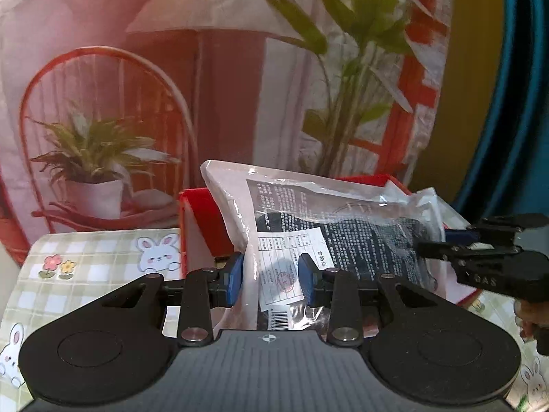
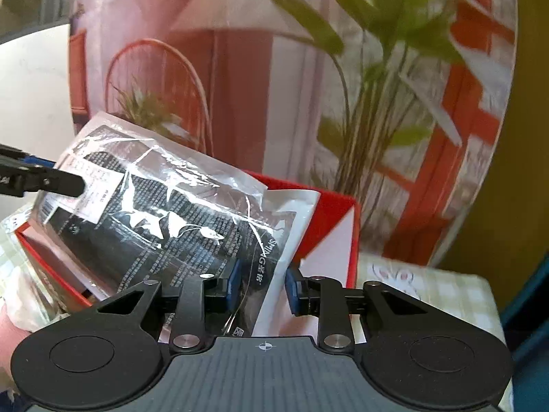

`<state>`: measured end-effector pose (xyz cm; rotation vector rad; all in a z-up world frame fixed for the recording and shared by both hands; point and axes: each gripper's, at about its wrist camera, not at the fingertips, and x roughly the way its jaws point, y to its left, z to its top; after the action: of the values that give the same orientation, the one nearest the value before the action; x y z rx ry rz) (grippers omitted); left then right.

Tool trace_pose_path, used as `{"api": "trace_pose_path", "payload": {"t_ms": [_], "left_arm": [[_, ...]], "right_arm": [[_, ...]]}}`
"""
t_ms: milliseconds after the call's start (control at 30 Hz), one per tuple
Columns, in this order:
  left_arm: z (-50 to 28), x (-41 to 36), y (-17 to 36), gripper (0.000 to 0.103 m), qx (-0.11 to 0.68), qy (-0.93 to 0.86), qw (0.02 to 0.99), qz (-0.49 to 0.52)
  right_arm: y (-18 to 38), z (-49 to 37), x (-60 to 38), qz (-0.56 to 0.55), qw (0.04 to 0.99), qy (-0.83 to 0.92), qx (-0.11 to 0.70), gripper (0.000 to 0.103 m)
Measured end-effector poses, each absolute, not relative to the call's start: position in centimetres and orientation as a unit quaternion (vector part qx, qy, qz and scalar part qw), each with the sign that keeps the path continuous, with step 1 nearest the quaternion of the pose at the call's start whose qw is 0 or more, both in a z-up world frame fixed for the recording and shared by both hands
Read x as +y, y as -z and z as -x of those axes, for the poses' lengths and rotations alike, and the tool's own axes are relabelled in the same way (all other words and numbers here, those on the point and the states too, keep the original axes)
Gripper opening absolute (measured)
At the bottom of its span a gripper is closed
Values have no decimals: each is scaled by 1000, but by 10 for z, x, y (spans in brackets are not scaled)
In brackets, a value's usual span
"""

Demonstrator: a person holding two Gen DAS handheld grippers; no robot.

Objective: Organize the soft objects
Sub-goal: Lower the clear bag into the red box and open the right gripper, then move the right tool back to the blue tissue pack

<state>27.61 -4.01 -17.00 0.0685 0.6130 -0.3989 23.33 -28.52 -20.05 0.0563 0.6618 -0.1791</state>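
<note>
So starting at the left, there's the checked bunny tablecloth (image 1: 85, 261) with open room on it, then the red box (image 1: 202, 226) sitting on it, and the clear plastic packet (image 1: 336, 226) with the dark folded fabric inside is propped up in that box, leaning over the rim. Its long axis runs roughly left-to-right across the box, tilted so the left end rides higher in the right wrist view. The left gripper (image 1: 271, 283) has its blue pads spread fairly wide on either side of the packet's lower left corner, and honestly I can't tell if they're pinching the film or just straddling it; looks more like straddling. The right gripper (image 2: 262, 285) is about the same story at the other end: pads well apart with the white edge of the packet (image 2: 178, 213) between them, no clear squeeze. Both are right at the packet, neither obviously nearer. My guess is the next bit is pushing it down flat into the box, and the near rim is the edge to watch. Behind it all hangs the printed backdrop (image 1: 192, 68).
</note>
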Motion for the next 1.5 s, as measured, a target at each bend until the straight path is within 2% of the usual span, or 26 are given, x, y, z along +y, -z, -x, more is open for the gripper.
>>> {"api": "trace_pose_path", "payload": {"t_ms": [200,300,400,467,600,1067,1500], "left_arm": [[-298,-44,180,35,355,191,915,-7],[-312,-50,190,35,393,181,901,-28],[-315,-51,190,36,388,168,905,-41],[-312,-44,186,40,371,162,913,-47],[-313,-30,178,41,346,157,925,-15],[-286,-54,175,41,305,158,938,-43],[-224,-23,168,41,296,129,946,-15]], "right_arm": [[200,-233,-300,-51,936,108,331,20],[202,-238,-298,-33,929,108,353,20],[207,-252,-297,-19,920,109,375,20],[214,-261,-296,-14,912,109,396,21],[223,-269,-300,-19,911,124,393,26],[206,-234,-299,-41,931,141,335,27],[178,-173,-276,-94,945,143,280,26]]}}
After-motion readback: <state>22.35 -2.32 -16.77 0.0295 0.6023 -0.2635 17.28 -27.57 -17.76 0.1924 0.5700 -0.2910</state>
